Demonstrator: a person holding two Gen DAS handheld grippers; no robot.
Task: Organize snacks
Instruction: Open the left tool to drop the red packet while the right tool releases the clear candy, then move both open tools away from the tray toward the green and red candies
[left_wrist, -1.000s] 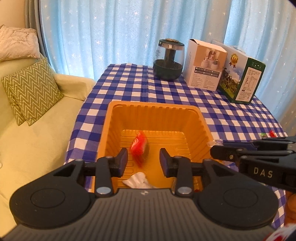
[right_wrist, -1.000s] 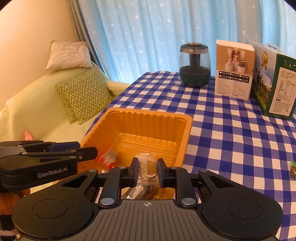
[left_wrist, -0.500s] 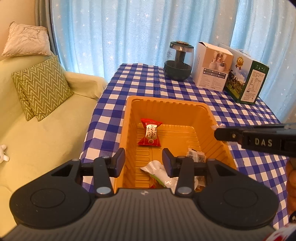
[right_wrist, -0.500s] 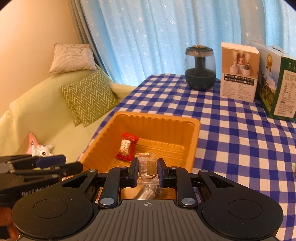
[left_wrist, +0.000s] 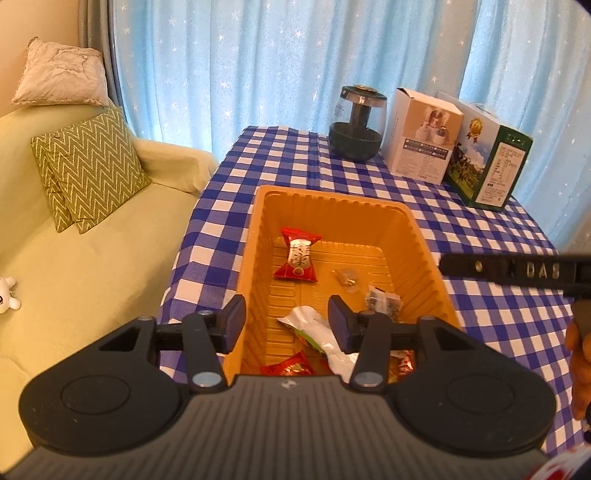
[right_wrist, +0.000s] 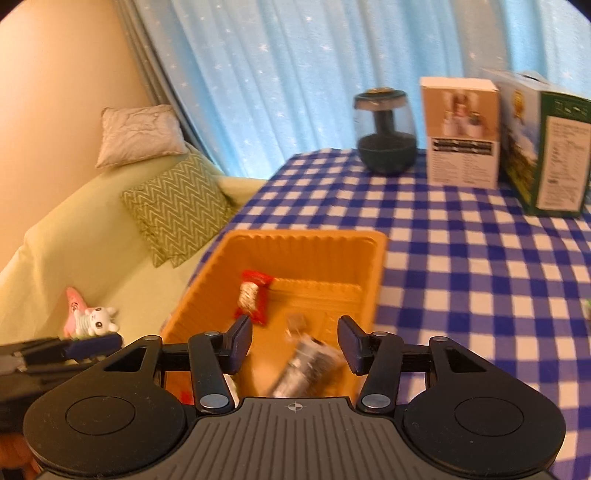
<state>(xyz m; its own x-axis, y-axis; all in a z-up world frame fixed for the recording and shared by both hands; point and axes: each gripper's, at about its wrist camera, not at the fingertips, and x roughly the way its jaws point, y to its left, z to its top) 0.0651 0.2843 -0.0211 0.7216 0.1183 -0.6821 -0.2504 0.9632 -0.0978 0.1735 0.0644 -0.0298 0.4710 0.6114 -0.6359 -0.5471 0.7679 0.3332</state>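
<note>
Right wrist view: over orange tray (right_wrist: 373, 258) on checked table (right_wrist: 461, 280), beside sofa (right_wrist: 92, 236) and star curtain (right_wrist: 295, 74). Right gripper (right_wrist: 295, 341) just spread, clear packet (right_wrist: 306, 365) blurred between jaws, seemingly dropping in. Left gripper (left_wrist: 284, 319) just parted, empty above red snack (left_wrist: 297, 254) lying in tray.

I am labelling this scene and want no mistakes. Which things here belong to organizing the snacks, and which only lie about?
Belong to the job:
- orange tray
- red snack packet
- clear dark-filled packet
- white and green wrapper
- small clear sweet

Only lying about:
- dark glass-domed device
- white box
- green box
- zigzag cushions
- sofa
</note>
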